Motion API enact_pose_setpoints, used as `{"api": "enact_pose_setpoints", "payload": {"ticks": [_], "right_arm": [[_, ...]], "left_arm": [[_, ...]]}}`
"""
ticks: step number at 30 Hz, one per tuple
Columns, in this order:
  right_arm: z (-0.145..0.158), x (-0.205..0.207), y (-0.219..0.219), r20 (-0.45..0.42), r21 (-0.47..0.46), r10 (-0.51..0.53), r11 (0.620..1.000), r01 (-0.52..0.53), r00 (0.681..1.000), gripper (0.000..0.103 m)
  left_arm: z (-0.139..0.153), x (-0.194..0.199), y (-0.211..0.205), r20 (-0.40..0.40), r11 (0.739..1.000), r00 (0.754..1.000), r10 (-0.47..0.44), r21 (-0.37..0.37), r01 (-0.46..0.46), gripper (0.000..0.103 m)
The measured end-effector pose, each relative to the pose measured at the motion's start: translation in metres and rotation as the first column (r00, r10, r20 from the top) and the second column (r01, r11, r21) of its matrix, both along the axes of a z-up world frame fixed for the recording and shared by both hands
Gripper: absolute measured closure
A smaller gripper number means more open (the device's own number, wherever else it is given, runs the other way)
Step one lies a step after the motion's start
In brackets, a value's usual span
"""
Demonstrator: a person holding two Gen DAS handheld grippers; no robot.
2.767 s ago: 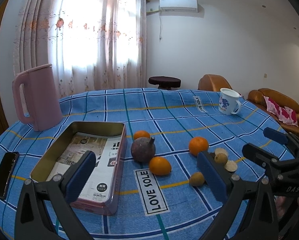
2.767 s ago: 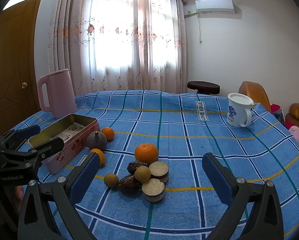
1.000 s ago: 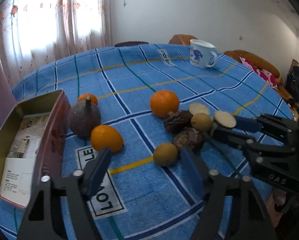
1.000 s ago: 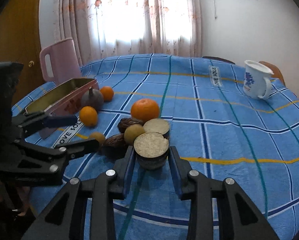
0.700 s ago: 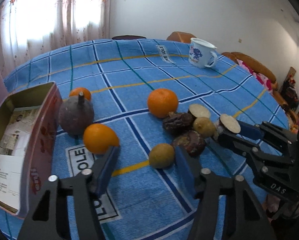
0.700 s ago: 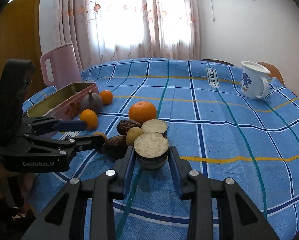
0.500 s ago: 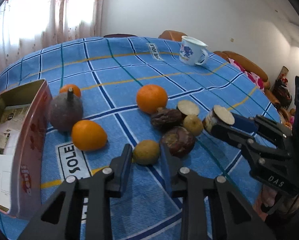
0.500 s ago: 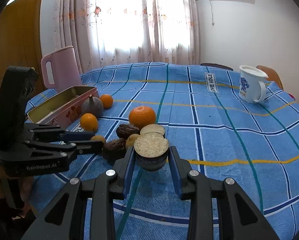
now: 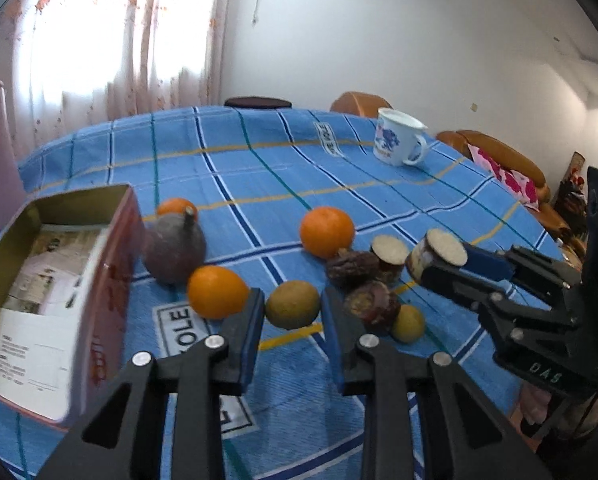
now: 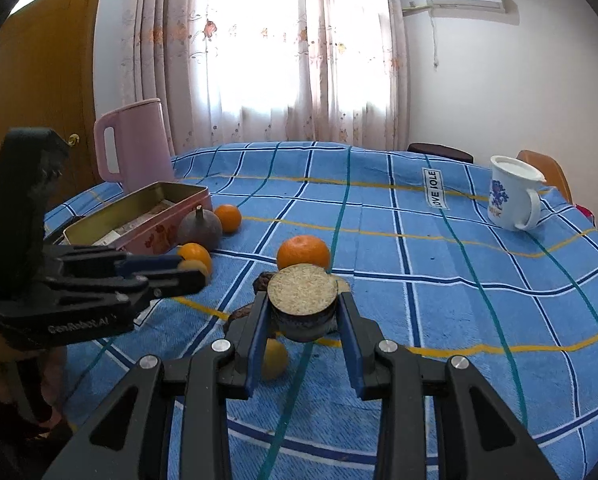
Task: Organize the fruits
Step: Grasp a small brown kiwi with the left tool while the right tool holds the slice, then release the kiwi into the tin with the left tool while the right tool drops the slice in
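Left hand-held gripper [image 9: 292, 314] now clamped on the small brownish-green fruit [image 9: 292, 304]; 0.5 s ago the pads were just either side of it, 2.8 s ago they stood wide apart and high above the desk [image 9: 259, 160]. Fruit looks raised off the cloth, yellow line showing beneath it. Right hand-held gripper [image 10: 302, 316] clamped on the cut dark fruit half [image 10: 302, 304], pale grainy face up, same grip as 1.0 s ago but lifted higher: in the left view the half [image 9: 437, 250] hangs above the pile, no longer touching the other pieces.

Left on the desk in the middle: second cut half [image 9: 387, 254], two wrinkled dark fruits [image 9: 351, 266] [image 9: 373, 306] touching each other, small yellow fruit [image 9: 407, 323] beside the nearer one, big orange [image 9: 327, 232] just behind the group. Toward the left edge: open pink tin box [image 9: 111, 264] with papers inside, a dark round fruit with stem [image 9: 174, 246] beside its wall, an orange [image 9: 218, 291] in front of that, a small orange [image 9: 176, 206] behind it. These have not shifted.

Pink jug [image 10: 133, 146] behind the tin near the far left edge, white mug [image 10: 513, 194] near the far right edge
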State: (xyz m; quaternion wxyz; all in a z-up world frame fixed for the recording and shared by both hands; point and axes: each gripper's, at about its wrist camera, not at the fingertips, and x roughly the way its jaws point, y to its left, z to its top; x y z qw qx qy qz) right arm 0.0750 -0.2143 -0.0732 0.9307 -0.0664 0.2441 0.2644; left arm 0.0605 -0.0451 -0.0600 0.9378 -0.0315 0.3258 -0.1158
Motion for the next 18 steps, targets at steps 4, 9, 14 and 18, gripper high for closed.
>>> {"api": "enact_pose_setpoints", "payload": {"ticks": [4,9,14,18], "right_arm": [[0.005,-0.002,0.009,0.013,0.001,0.026,1.0,-0.026,1.0,0.068],[0.012,-0.005,0.022,0.036,0.005,0.056,0.998,-0.056,0.998,0.068],[0.02,-0.005,0.037,0.056,0.001,0.096,0.995,-0.096,0.994,0.068],[0.028,-0.002,0.051,0.066,-0.003,0.128,0.992,-0.128,0.99,0.068]], "left_arm": [[0.008,-0.007,0.006,0.048,1.0,0.998,0.029,0.006,-0.029,0.073],[0.019,-0.015,0.014,0.103,0.998,0.993,0.061,0.024,-0.063,0.073],[0.026,-0.02,0.023,0.134,0.994,0.986,0.096,0.034,-0.101,0.073],[0.03,-0.023,0.036,0.145,0.991,0.982,0.123,0.032,-0.129,0.073]]}}
